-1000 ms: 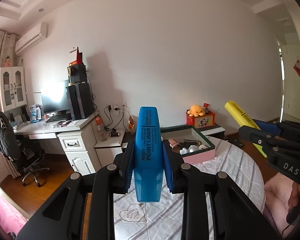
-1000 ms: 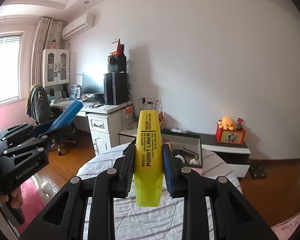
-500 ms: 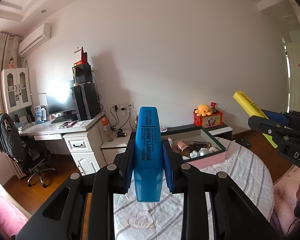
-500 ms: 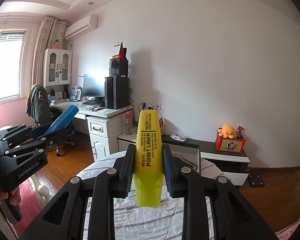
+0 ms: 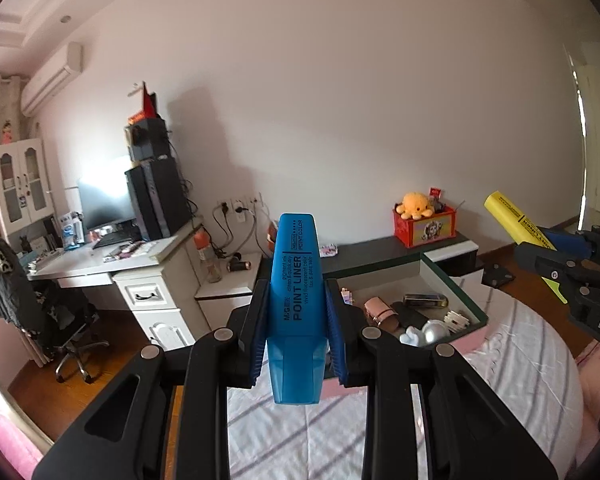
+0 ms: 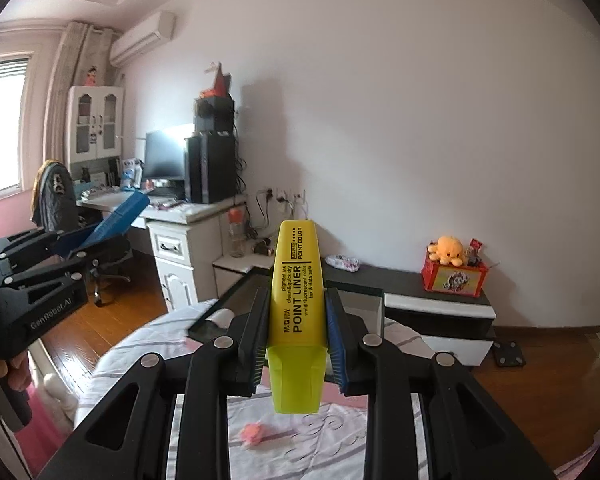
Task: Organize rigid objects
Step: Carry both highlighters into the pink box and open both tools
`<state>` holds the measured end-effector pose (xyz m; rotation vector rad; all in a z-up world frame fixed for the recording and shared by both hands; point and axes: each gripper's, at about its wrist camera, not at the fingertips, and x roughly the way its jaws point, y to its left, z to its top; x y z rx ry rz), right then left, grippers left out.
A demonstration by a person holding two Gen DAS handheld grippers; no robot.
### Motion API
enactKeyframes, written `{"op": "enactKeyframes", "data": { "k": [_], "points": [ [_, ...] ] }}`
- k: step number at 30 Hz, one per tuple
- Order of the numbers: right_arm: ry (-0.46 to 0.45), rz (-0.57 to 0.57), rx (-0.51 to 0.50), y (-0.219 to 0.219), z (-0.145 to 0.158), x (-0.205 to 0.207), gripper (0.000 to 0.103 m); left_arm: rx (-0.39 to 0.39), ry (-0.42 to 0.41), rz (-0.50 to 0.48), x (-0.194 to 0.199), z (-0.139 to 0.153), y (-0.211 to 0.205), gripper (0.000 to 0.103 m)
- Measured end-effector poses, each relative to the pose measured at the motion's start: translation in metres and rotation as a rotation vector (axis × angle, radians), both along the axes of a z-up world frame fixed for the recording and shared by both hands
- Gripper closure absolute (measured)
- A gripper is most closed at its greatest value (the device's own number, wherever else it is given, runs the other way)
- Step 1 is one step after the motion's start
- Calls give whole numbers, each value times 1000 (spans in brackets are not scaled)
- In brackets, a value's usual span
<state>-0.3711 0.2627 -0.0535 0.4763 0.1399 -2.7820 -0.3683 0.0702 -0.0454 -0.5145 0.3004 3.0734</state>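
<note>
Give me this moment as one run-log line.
left gripper: shut on blue highlighter | right gripper: shut on yellow highlighter | both held above table, short of open box | nothing placed yet

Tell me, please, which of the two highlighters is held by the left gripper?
The blue highlighter, clamped between the left gripper pads. The yellow highlighter, otherwise alike with the same POINT LINER print, sits in the right gripper.
</note>
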Motion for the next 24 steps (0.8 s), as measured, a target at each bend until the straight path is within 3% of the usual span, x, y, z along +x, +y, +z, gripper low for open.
{"op": "enactKeyframes", "data": {
  "k": [7, 15, 24],
  "points": [
    [-76, -32, 7, 14, -29, -76, 76, -14, -90, -15, -79, -26, 10, 76],
    [-198, -47, 32, 16, -80, -135, 76, -5, -213, -30, -146, -77, 14, 76],
    [-306, -59, 81, 15, -124, -168, 76, -9, -319, -57, -171, -126, 23, 76]
  ]
}}
